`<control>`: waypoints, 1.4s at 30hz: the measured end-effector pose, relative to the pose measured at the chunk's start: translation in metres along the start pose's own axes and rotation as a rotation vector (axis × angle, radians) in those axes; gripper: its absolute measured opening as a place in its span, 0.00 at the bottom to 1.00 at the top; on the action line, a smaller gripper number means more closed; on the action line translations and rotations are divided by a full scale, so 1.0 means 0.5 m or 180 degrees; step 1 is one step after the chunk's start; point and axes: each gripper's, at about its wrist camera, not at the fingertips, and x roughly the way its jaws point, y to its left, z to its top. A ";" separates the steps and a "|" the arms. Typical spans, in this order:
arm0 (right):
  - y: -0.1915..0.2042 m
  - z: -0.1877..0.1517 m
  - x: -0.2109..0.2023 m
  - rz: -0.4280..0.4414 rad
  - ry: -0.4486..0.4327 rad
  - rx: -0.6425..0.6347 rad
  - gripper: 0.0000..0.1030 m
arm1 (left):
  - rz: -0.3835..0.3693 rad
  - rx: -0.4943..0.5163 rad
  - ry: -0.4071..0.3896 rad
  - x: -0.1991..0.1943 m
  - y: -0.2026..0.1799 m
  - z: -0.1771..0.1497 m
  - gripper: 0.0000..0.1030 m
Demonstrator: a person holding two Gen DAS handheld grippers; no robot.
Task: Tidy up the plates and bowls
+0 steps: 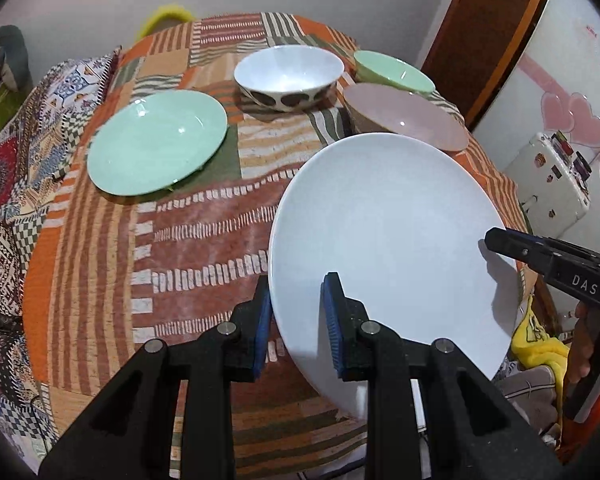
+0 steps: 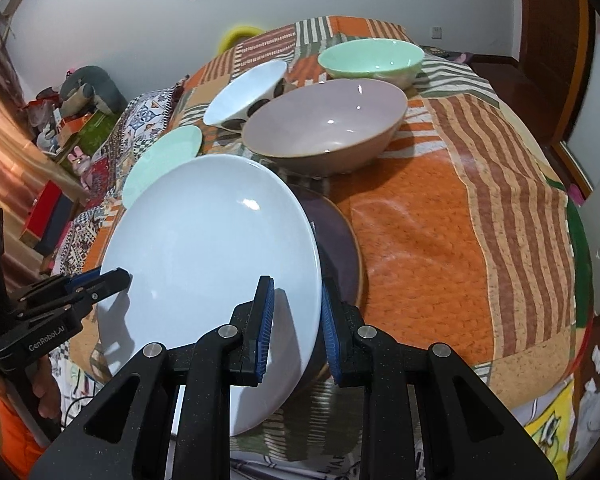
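Note:
A large white plate [image 1: 384, 232] [image 2: 208, 248] hangs tilted above the patchwork-covered table, held by both grippers. My left gripper [image 1: 297, 286] is shut on its near left rim, and it shows at the left edge of the right wrist view [image 2: 118, 278]. My right gripper [image 2: 296, 286] is shut on the opposite rim, and its tip shows in the left wrist view [image 1: 498, 242]. Under the white plate lies a dark purple plate [image 2: 342, 248]. Beyond stand a pink bowl [image 1: 408, 114] [image 2: 328, 120], a green bowl [image 1: 392, 70] [image 2: 372, 60], a white spotted bowl [image 1: 288, 76] [image 2: 244, 92] and a green plate [image 1: 156, 142] [image 2: 168, 152].
The tablecloth [image 2: 440, 240] is bare orange on the right side. A white case with stickers [image 1: 548, 184] and a wooden door frame [image 1: 492, 40] stand right of the table. A quilt-covered surface with toys [image 2: 96, 128] lies on the left. A person's hand [image 2: 46, 392] holds the left gripper.

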 end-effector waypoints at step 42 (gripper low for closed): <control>-0.031 0.024 0.020 -0.0213 0.0037 -0.0008 0.23 | 0.0037 0.0103 0.0205 0.095 -0.021 0.029 0.30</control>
